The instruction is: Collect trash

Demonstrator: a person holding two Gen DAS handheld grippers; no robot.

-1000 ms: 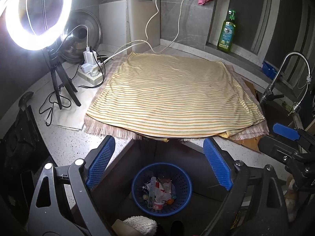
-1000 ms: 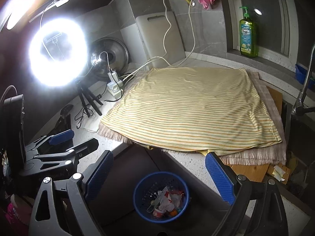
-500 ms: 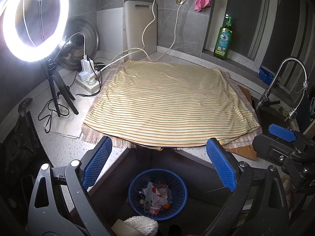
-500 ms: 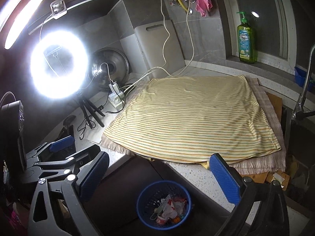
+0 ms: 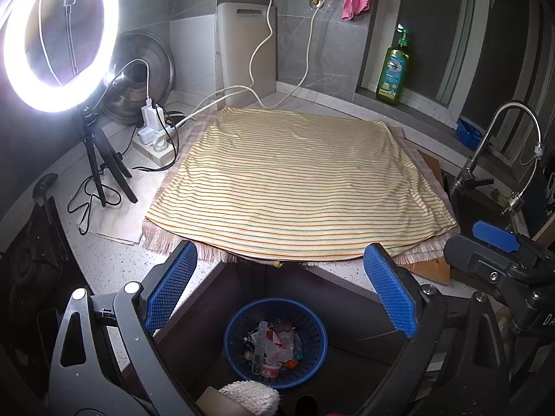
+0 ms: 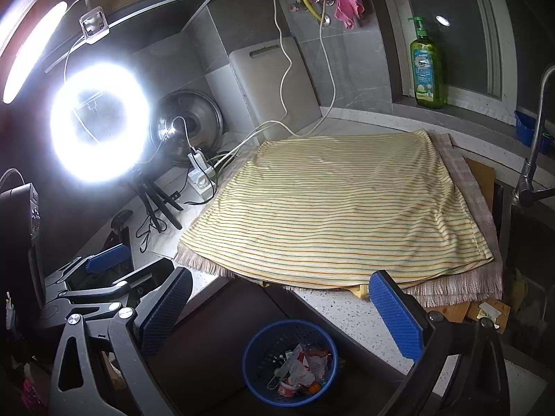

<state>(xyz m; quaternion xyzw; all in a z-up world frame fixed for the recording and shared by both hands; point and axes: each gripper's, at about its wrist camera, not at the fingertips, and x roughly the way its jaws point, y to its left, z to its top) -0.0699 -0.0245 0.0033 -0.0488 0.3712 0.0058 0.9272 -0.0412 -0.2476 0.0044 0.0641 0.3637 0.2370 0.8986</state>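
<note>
— Where is the trash?

— In the blue basket [image 5: 275, 341] on the floor, below the counter edge. Wrappers and a little tube fill it.

— And your claws?

— My left claw [image 5: 281, 298] and right claw [image 6: 277, 312] are both wide open, holding nothing. The striped cloth [image 6: 340, 204] is bare.

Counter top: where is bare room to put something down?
The striped cloth has nothing on it. Bare speckled counter lies between the cloth's fringe and the black stove. It is crowded by the ring light tripod and power strip, with cables.
</note>
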